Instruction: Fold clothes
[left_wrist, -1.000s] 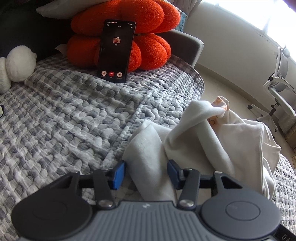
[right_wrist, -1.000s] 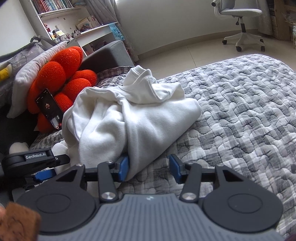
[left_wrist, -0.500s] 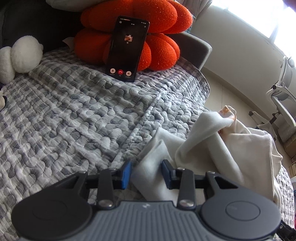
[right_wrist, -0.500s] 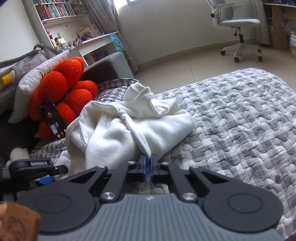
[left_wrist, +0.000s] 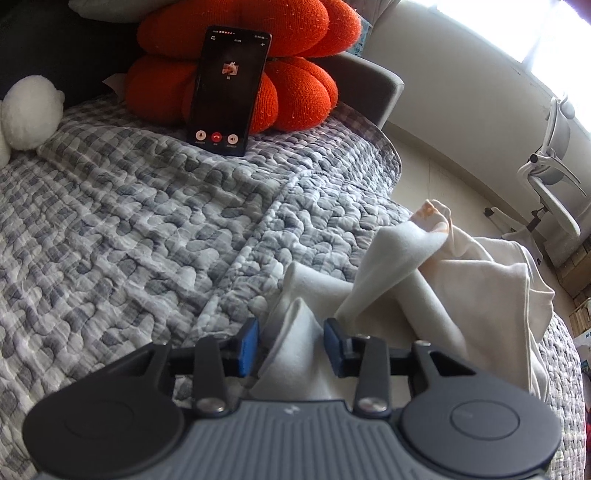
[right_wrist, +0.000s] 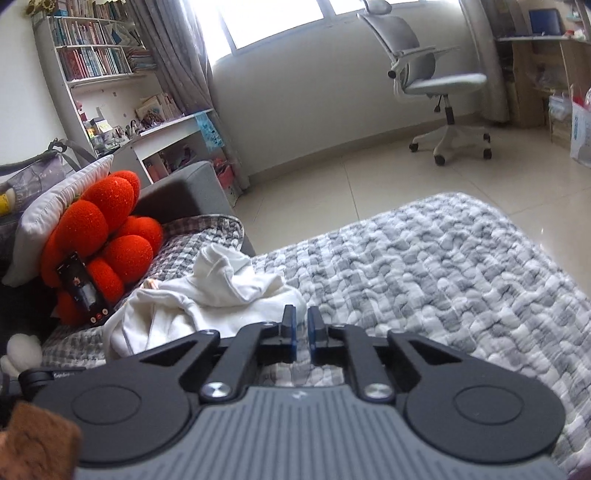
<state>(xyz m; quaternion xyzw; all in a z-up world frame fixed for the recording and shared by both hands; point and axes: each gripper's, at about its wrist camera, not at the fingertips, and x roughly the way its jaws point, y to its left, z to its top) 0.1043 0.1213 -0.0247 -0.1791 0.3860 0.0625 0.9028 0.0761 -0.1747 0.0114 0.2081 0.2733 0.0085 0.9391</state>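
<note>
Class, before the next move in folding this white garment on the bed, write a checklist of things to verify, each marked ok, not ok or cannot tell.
1. Left gripper has cloth between its fingers: ok; a fold of the garment sits there, jaws not yet closed.
2. Right gripper holds the garment: cannot tell; jaws nearly shut, with only a thin gap, at the cloth's edge.
3. Garment lies flat: not ok; it is bunched.
4. Quilt to the right offers room to spread: ok.
5. Phone is clear of the garment: ok; it leans on the orange cushion, apart from the cloth.
</note>
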